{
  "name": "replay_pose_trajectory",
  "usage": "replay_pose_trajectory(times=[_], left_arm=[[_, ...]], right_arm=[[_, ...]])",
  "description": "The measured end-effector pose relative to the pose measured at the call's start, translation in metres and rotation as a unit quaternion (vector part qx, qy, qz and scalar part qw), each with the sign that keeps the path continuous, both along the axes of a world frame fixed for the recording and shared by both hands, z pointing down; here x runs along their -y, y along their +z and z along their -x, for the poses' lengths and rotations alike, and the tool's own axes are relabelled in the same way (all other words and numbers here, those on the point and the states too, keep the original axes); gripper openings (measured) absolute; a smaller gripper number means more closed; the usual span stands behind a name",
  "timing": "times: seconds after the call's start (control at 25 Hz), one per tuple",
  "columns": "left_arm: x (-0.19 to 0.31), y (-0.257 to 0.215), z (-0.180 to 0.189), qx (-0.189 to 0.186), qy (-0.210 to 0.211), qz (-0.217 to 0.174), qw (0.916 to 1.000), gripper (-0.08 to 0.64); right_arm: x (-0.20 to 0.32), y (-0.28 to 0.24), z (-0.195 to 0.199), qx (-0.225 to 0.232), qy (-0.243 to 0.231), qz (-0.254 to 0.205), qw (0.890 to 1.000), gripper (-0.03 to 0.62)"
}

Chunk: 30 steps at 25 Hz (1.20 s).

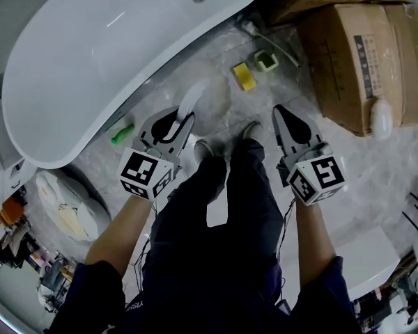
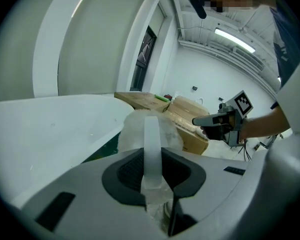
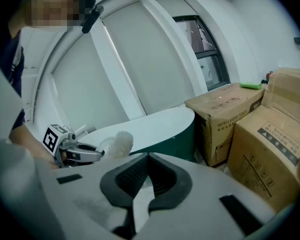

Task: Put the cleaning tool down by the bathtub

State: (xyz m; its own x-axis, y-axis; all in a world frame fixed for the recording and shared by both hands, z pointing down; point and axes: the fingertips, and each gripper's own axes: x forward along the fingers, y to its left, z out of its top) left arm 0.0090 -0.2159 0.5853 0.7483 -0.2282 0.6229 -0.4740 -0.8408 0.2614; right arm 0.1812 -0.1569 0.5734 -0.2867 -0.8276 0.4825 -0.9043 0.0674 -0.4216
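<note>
Two grippers: left gripper (image 1: 175, 125) is clamped on the cleaning tool (image 1: 189, 105); right gripper (image 1: 284, 113) has its jaws together with nothing between them
Tool's look: flat, translucent white handle running out between the left pads, with a fluffy white head past the jaw tips
Tool's place: held over the marbled floor (image 1: 216, 61), just right of the white bathtub (image 1: 90, 68) and left of the person's shoes
Hard to make out: the head view shows the fluffy head only as a pale blur; whether it touches the floor cannot be told
Hidden: the handle's near end sinks between the jaws
Cut off: bathtub's left end; cardboard boxes (image 1: 362, 54) at the far right
</note>
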Motion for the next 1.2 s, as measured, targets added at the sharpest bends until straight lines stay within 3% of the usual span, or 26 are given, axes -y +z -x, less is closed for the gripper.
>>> replay_pose_trajectory(times=[0.6,1.2], left_arm=[[0.013,0.217,-0.01,0.041,-0.045,0.059,0.9964,0.1],[0.035,0.391,-0.011,0.07,-0.088,0.097,0.9888,0.1]], right_arm=[[0.021,0.159,-0.015,-0.012,-0.004,-0.019,1.0,0.002],[0.042,0.296,-0.017,-0.013,-0.018,-0.033,0.999,0.002]])
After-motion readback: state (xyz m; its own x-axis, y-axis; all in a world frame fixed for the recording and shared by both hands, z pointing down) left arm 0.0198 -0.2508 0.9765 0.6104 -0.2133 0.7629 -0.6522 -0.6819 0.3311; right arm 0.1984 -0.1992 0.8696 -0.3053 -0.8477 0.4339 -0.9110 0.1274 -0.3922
